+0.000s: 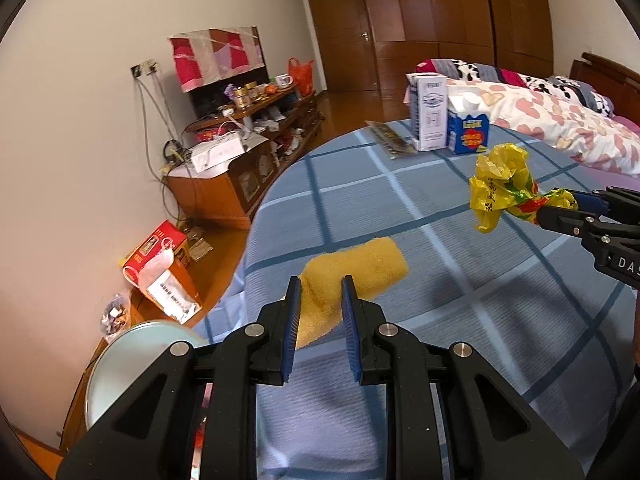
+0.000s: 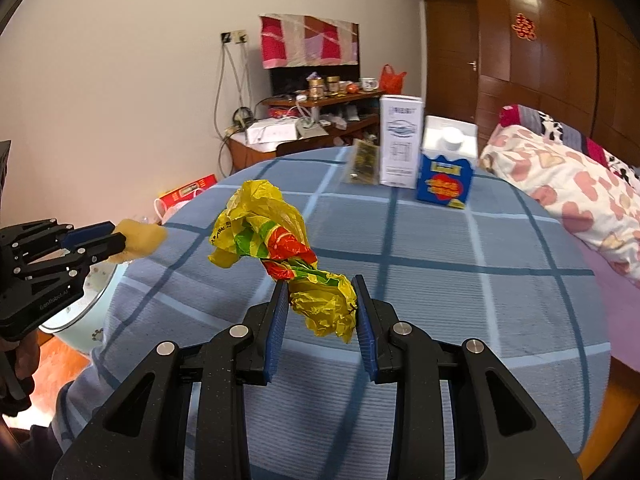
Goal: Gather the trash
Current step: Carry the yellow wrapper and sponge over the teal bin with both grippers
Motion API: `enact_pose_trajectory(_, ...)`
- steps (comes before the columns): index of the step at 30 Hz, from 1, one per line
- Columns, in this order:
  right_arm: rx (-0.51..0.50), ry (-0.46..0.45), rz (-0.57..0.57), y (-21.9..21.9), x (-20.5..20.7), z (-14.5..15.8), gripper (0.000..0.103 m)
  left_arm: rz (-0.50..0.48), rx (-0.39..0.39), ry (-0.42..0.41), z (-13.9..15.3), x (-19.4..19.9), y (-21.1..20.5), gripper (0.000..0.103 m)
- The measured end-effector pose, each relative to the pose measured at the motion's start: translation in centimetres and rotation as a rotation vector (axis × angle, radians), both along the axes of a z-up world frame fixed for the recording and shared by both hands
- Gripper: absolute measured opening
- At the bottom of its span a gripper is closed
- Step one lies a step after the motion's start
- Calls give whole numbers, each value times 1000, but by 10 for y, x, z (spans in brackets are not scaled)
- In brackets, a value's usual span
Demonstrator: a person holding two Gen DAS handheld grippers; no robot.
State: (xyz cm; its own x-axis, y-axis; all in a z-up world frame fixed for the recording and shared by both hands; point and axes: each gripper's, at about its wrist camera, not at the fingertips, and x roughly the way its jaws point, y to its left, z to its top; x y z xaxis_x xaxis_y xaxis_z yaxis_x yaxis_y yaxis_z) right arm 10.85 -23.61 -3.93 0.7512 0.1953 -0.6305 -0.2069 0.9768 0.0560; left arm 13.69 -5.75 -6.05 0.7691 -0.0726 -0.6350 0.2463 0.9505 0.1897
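Carry step: left tongs [image 1: 320, 300] pinching yellow sponge [image 1: 352, 276], right tongs [image 2: 322, 304] pinching crumpled bag [image 2: 276, 244]; next, release over bin [image 1: 132, 356].

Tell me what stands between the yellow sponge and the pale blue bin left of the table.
Nothing visible does. The left gripper holds the sponge above the table's left edge; the open bin sits just beyond and below it.

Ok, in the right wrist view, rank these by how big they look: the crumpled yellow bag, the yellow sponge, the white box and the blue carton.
1. crumpled yellow bag, though nearest the camera, held by the right gripper
2. white box
3. blue carton, close to the box
4. yellow sponge, partly hidden by the left gripper
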Motion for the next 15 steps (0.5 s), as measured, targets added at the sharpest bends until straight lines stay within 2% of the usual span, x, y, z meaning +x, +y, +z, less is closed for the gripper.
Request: enact_pose_trajectory(15, -22, 2, 116, 56, 6, -1, 33, 101, 10, 1, -2, -15, 57, 20)
